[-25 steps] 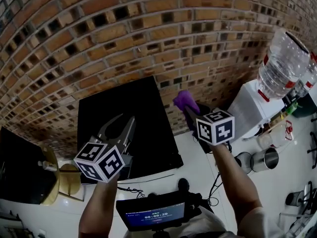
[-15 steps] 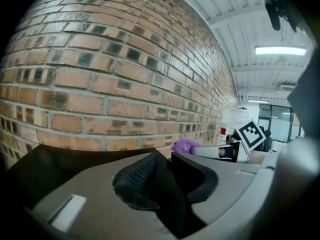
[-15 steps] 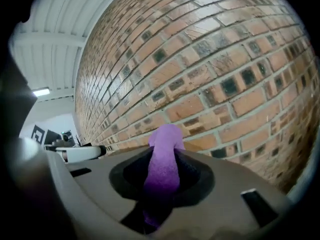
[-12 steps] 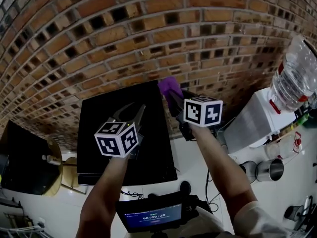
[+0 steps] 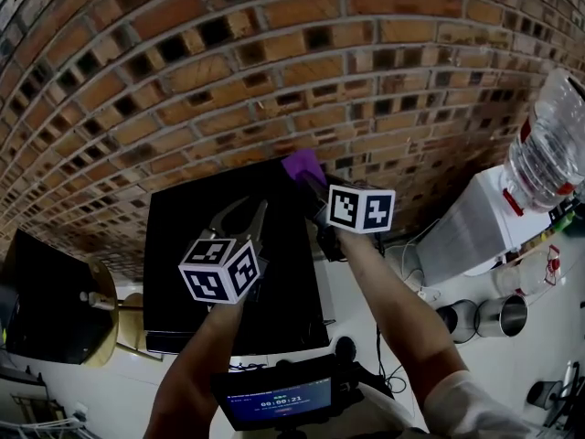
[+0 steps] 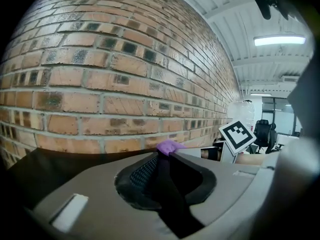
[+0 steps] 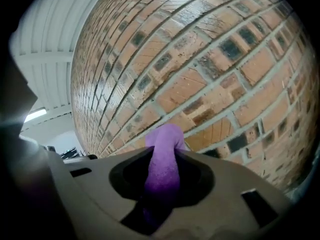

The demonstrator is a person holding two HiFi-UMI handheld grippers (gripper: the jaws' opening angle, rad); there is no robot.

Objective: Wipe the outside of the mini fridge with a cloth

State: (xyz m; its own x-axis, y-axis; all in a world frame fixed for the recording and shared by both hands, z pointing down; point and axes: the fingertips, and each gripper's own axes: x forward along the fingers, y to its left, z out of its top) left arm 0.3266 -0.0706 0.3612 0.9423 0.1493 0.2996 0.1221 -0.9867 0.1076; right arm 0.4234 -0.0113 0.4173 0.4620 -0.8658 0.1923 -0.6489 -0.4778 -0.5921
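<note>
Cloth (image 5: pixel 303 166), purple, probably soft, light and limp, is clamped by a bunched fold (the sound hold) in the right gripper (image 5: pixel 313 188) at the black mini fridge's (image 5: pixel 183 245) 1 o'clock top corner; left gripper (image 5: pixel 239 214), jaws just closing, narrowly apart, holds nothing.

Purple cloth (image 5: pixel 303 166), black mini fridge (image 5: pixel 183 227)

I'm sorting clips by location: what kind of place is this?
Likely an office or workshop corner: bare red brick wall, white water dispenser with clear plastic bottle, black box-shaped mini fridge.
</note>
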